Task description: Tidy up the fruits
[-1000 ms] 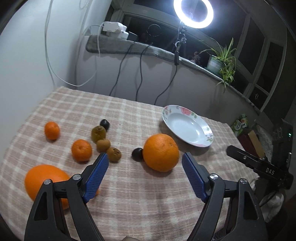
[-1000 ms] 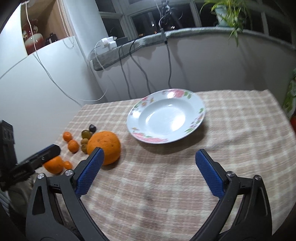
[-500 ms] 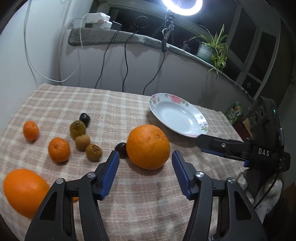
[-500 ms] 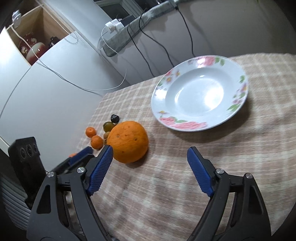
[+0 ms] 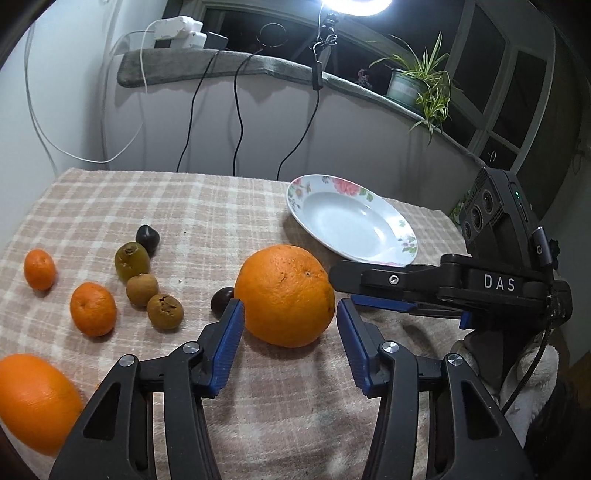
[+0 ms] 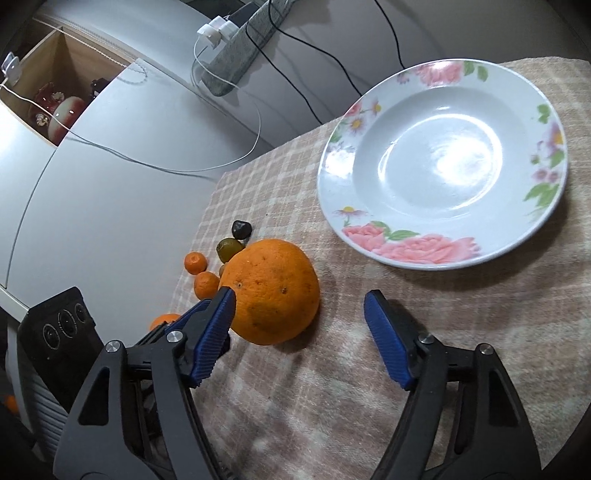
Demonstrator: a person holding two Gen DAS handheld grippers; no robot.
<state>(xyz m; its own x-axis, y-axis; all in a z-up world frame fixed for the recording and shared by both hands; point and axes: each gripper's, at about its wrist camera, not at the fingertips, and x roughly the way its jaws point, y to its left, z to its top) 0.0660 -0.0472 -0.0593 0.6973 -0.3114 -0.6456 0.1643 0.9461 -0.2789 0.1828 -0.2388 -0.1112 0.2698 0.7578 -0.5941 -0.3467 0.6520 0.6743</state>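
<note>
The left hand-held gripper (image 5: 290, 332) is closing around the big orange (image 5: 284, 293) mid-counter, pads seemingly not yet touching; the right hand-held gripper (image 6: 297, 332), also closing, holds nothing; the plate (image 5: 369, 254) waits near the counter's far edge.

ring light (image 5: 352, 5), potted plant (image 5: 417, 86), cables (image 5: 238, 114)

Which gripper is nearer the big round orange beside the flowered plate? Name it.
Left. The left gripper straddles the big round orange, jaws closing, not yet touching. The right gripper comes beside it, orange off-centre.
</note>
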